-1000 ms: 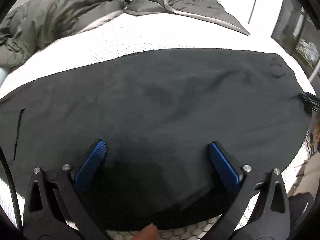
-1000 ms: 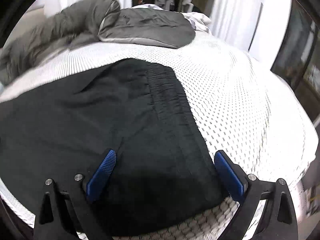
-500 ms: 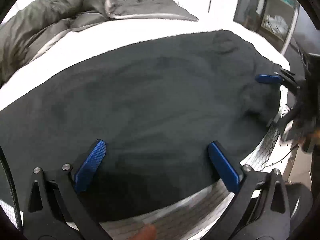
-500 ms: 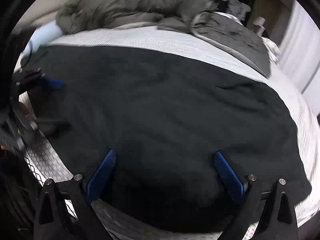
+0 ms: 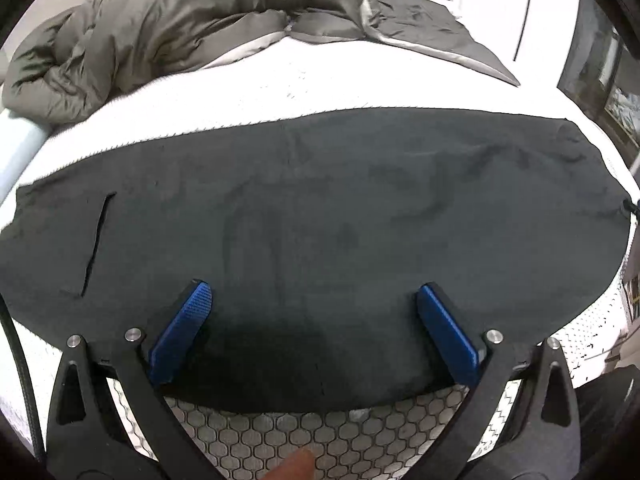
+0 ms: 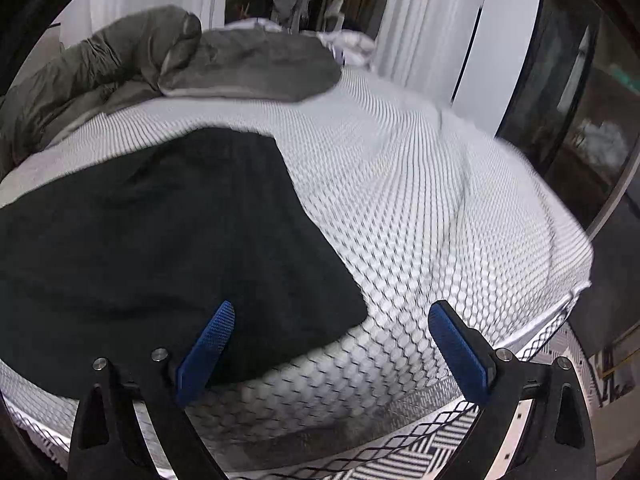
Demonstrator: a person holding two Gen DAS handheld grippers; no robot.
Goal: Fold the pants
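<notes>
The black pants (image 5: 320,208) lie flat across the white bed, folded lengthwise, with a pocket slit at the left. My left gripper (image 5: 312,300) is open and empty, its blue fingers hovering over the pants' near edge. In the right wrist view the pants' right end (image 6: 160,248) fills the left half. My right gripper (image 6: 330,316) is open and empty, with its left finger over the pants' corner and its right finger over bare mattress.
A rumpled grey duvet (image 5: 180,24) lies along the back of the bed and also shows in the right wrist view (image 6: 200,60). The white honeycomb mattress cover (image 6: 440,208) stretches right to the bed edge. White curtains and a dark glass door (image 6: 580,100) stand beyond.
Both grippers have swung: the left view turned back to face the pants squarely, and the right view turned from the pants' middle to their right end and the bare mattress. Both stay open.
</notes>
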